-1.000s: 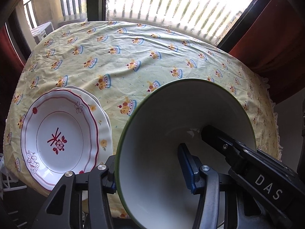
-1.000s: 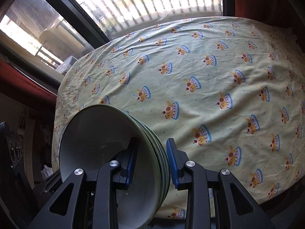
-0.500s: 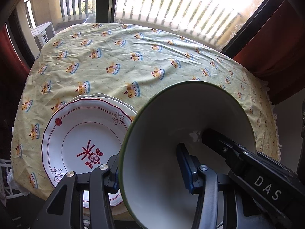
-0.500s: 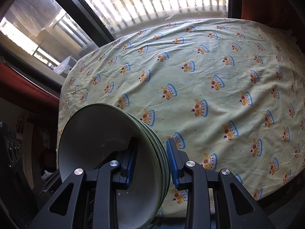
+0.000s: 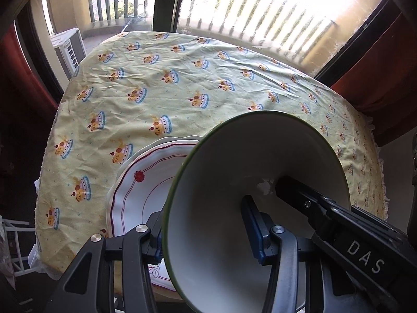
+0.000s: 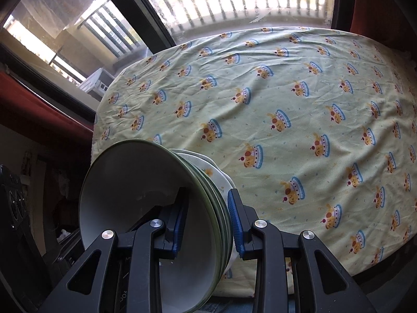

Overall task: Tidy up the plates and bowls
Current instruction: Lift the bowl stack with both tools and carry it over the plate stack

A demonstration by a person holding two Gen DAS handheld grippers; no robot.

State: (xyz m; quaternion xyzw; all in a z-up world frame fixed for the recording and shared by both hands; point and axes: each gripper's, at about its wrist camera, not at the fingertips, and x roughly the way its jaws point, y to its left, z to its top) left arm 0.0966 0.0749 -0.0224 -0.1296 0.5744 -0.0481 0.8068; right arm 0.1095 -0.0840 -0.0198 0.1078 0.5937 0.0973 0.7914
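We are clamping both tools, left tool (image 5: 206, 230) and right tool (image 6: 207, 223), on the stacked green-rimmed white ceramic bowls (image 6: 146, 195), above the red-trimmed white plates (image 5: 140, 195) at the counter's (image 6: 299, 91) 7 o'clock edge.

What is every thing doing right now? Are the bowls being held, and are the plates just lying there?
Stack of green-rimmed bowls: nested, tipped on their side, lifted off the table, gripped from both sides.
Left gripper: jaws shut on the bowls' rim.
Right gripper: jaws shut on the opposite rim.
Red-patterned plates: stacked, lying flat on the table, partly hidden behind the bowls.
Tablecloth: spread over the table, a bit wrinkled.
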